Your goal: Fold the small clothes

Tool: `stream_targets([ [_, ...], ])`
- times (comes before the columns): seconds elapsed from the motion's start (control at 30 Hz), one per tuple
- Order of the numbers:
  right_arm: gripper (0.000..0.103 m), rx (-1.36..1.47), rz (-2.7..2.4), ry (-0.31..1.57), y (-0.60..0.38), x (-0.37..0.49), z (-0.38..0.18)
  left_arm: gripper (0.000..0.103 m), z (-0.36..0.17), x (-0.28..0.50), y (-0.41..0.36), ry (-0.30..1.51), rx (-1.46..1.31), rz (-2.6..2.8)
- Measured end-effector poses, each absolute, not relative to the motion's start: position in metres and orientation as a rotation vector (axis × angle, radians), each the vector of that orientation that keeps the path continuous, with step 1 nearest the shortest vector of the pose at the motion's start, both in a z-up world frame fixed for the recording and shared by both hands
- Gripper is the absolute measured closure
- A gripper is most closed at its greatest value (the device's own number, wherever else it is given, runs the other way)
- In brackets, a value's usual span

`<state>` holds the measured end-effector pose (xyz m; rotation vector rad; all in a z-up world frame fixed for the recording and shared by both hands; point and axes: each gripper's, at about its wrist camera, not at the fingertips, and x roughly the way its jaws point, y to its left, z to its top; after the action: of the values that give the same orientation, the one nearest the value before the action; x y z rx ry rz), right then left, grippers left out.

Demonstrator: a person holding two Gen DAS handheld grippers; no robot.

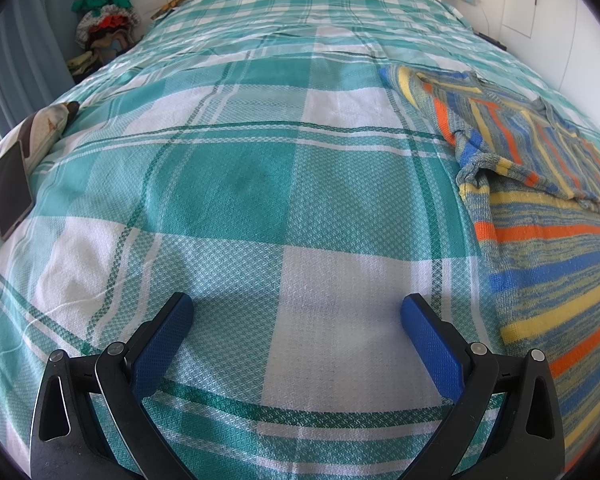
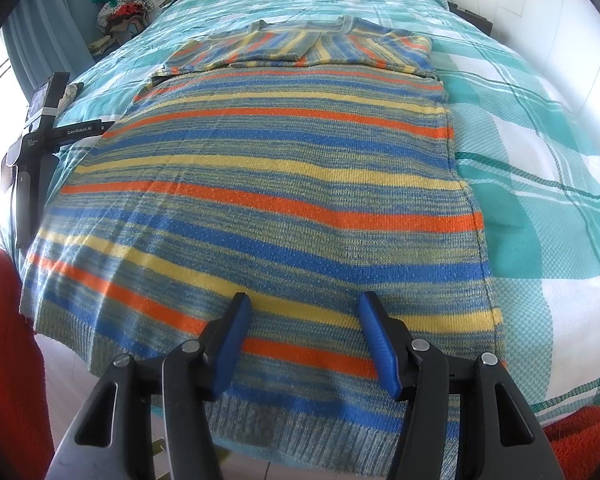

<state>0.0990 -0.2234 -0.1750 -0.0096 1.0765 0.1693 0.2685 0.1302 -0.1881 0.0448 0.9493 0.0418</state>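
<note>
A striped knit sweater [image 2: 268, 184] in blue, orange, yellow and grey lies flat on the bed, hem toward me, both sleeves folded in across its top. It also shows at the right edge of the left wrist view [image 1: 548, 240]. My right gripper [image 2: 302, 308] is open and empty, hovering over the sweater's lower part near the hem. My left gripper [image 1: 296, 312] is open wide and empty over bare bedspread, to the left of the sweater. The left gripper's body also shows at the left of the right wrist view [image 2: 40, 136].
The bed is covered by a teal and white checked spread [image 1: 236, 168]. A phone [image 1: 10, 188] lies on a pillow at the bed's left edge. A pile of clothes [image 1: 106, 20] stands beyond the far left corner. A red cloth [image 2: 4, 344] sits low left.
</note>
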Motion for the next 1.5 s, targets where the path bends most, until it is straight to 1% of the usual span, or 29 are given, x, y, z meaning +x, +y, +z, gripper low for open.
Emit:
stream_targets([
  [0.1, 0.046, 0.006, 0.167, 1.072, -0.225, 0.099, -0.169, 0.000, -0.188, 0.269, 0.130, 0.949, 0.045, 0.042],
  [0.2, 0.046, 0.041, 0.122, 0.979, -0.233, 0.096, -0.140, 0.000, -0.188, 0.269, 0.130, 0.949, 0.045, 0.042],
  [0.27, 0.044, 0.065, 0.136, 0.949, -0.237, 0.103, -0.120, 0.000, -0.188, 0.268, 0.130, 0.949, 0.045, 0.042],
  [0.33, 0.030, 0.017, 0.151, 0.917, -0.235, 0.121, -0.103, 0.000, -0.188, 0.268, 0.130, 0.949, 0.045, 0.042],
  [0.4, 0.023, -0.036, 0.141, 0.880, -0.237, 0.147, -0.095, 0.000, -0.188, 0.268, 0.130, 0.949, 0.045, 0.042],
  [0.43, 0.021, -0.041, 0.121, 0.868, -0.241, 0.164, -0.096, 0.000, -0.188, 0.268, 0.130, 0.949, 0.045, 0.042],
  [0.5, 0.020, -0.039, 0.085, 0.862, -0.247, 0.197, -0.109, 0.000, -0.188, 0.269, 0.130, 0.949, 0.045, 0.042],
  [0.63, 0.020, -0.096, 0.101, 0.909, -0.246, 0.251, -0.159, 0.000, -0.188, 0.268, 0.130, 0.949, 0.045, 0.042],
  [0.67, 0.017, -0.117, 0.097, 0.943, -0.247, 0.257, -0.172, 0.000, -0.188, 0.268, 0.130, 0.950, 0.044, 0.042],
  [0.7, 0.006, -0.113, 0.104, 0.953, -0.248, 0.259, -0.183, 0.000, -0.188, 0.269, 0.130, 0.950, 0.044, 0.042],
  [0.73, 0.000, -0.098, 0.104, 0.931, -0.250, 0.257, -0.184, 0.000, -0.188, 0.269, 0.130, 0.949, 0.045, 0.042],
  [0.87, 0.001, -0.140, 0.073, 0.897, -0.243, 0.251, -0.181, 0.000, -0.188, 0.269, 0.130, 0.949, 0.044, 0.042],
  [1.03, 0.000, -0.077, 0.108, 0.915, -0.253, 0.255, -0.185, 0.000, -0.188, 0.268, 0.130, 0.949, 0.044, 0.042],
  [1.5, 0.000, -0.086, 0.103, 0.916, -0.253, 0.257, -0.187, 0.000, -0.188, 0.269, 0.130, 0.949, 0.044, 0.042],
])
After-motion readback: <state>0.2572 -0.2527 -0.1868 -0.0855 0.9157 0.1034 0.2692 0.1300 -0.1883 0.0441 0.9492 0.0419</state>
